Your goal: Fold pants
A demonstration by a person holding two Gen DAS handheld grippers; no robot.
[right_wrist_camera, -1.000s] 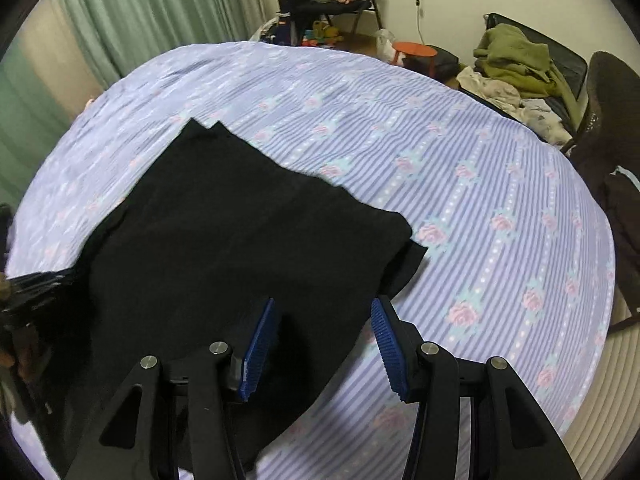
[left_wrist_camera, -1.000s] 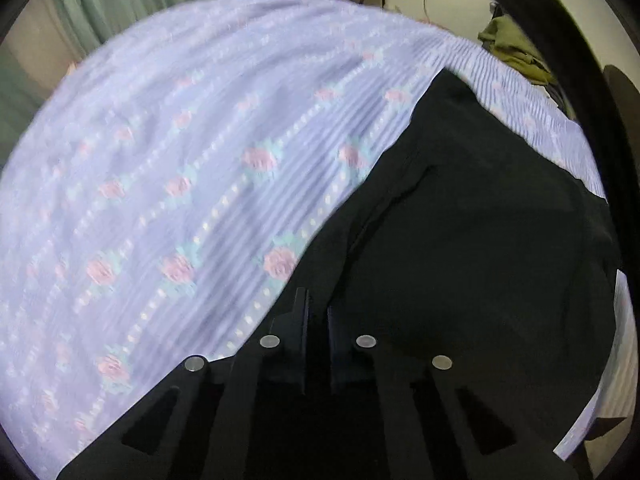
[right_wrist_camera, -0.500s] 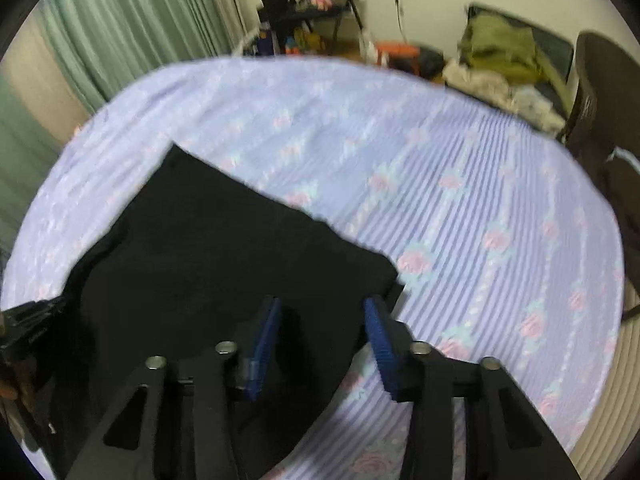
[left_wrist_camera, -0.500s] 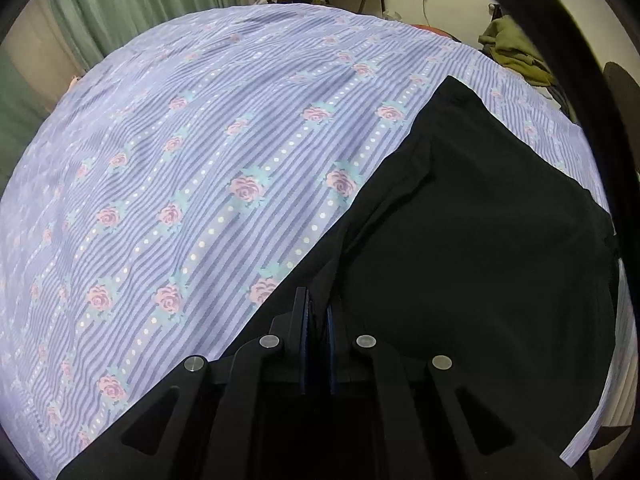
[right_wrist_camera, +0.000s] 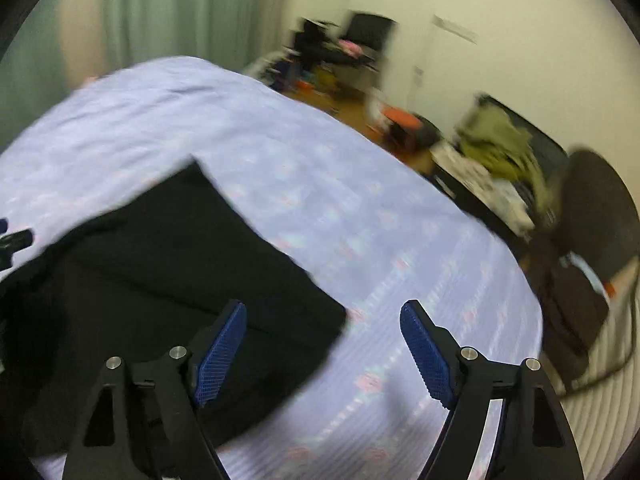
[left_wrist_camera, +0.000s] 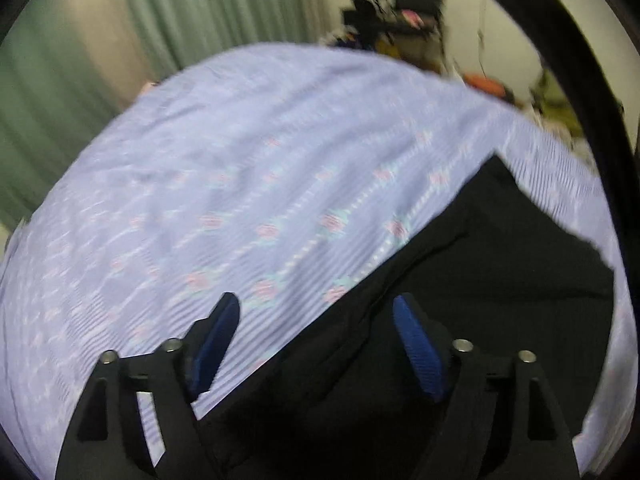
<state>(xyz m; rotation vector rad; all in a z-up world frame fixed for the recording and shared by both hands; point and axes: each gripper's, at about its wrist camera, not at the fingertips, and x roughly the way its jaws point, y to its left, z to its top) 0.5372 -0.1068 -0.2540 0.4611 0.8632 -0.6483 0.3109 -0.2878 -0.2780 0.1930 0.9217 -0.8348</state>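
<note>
Pants (left_wrist_camera: 460,280) lay flat on floral bedspread (left_wrist_camera: 240,160), left gripper (left_wrist_camera: 316,308) and right gripper (right_wrist_camera: 322,314) above them, jaws just opened wide, nothing held.

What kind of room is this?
Probably a lived-in bedroom: a bed under a lilac rose-patterned sheet, pale green floor-length curtains, and an olive heap of clothes by the wall.

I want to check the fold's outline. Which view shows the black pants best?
The right wrist view: the black pants lie there with the far corner and the right edge against the bedsheet. The left wrist view shows the pants too, but its frame's dark rim cuts off the right side.
</note>
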